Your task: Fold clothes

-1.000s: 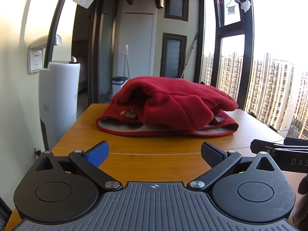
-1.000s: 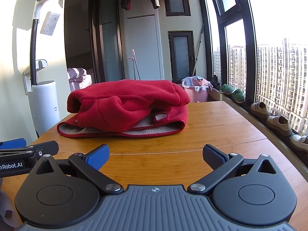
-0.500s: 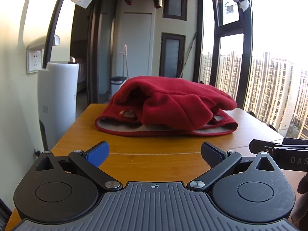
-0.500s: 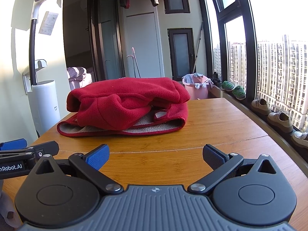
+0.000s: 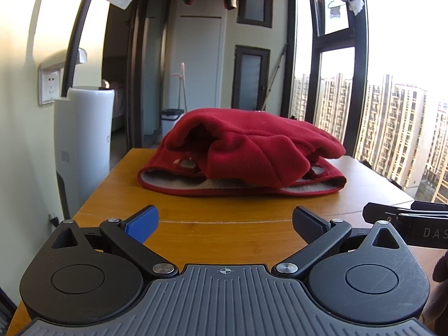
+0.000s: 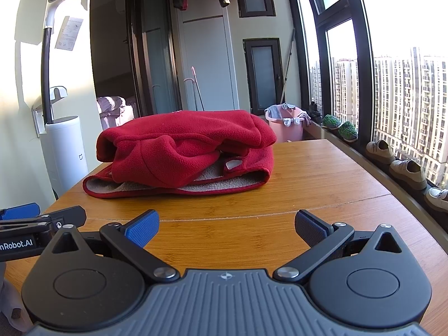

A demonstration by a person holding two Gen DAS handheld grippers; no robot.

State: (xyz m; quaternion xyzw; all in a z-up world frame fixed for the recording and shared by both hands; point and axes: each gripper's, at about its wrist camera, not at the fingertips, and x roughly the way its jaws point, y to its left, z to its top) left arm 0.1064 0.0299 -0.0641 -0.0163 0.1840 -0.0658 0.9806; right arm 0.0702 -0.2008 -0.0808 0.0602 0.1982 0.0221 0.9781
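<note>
Right gripper [image 5: 406,218] body, left wrist view: white letters "DAS", cut by frame edge.
Left gripper [image 6: 42,217] body, right wrist view: "nRobot.AI", start cut off.
White cylinder [image 6: 65,151]: small Mi logo.
Hanging paper tag [image 6: 68,32]: print too small to read.

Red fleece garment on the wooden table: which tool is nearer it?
Neither clearly. The left tool and right tool both hover open, side by side over the wooden table, short of the red fleece garment, apart from it.

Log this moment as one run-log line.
left gripper: open, empty | right gripper: open, empty | red fleece garment: folded on wooden table, untouched
</note>
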